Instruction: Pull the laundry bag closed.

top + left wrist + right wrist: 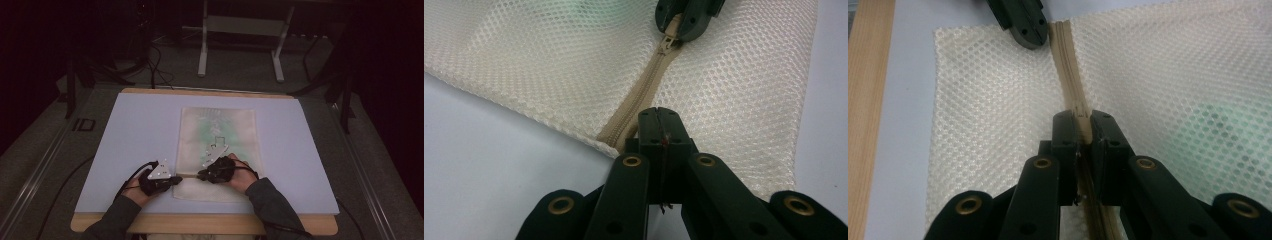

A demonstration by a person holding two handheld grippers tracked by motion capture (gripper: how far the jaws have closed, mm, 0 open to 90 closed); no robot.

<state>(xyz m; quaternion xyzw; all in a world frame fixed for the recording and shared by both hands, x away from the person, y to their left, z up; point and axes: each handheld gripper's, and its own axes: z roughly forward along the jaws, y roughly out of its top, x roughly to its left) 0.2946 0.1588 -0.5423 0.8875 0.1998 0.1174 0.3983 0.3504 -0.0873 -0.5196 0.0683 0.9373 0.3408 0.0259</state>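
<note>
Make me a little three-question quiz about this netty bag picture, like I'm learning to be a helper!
1. True or false: the white mesh bag lies on the pale blue flat mat.
2. The right gripper is shut on: A) the beige fabric zipper B) a red ribbon C) a wooden spoon.
3. Fill in: the colour showing faintly through the mesh is ___.

Key: 1 true; 2 A; 3 green.

A pale lavender-blue mat [140,135] covers a light wooden bench [200,223] in a dim room. Beyond it, grey carpeted floor [240,70] carries a white metal frame stand [242,30] and loose black cables [155,65]; the surroundings fade into darkness
</note>
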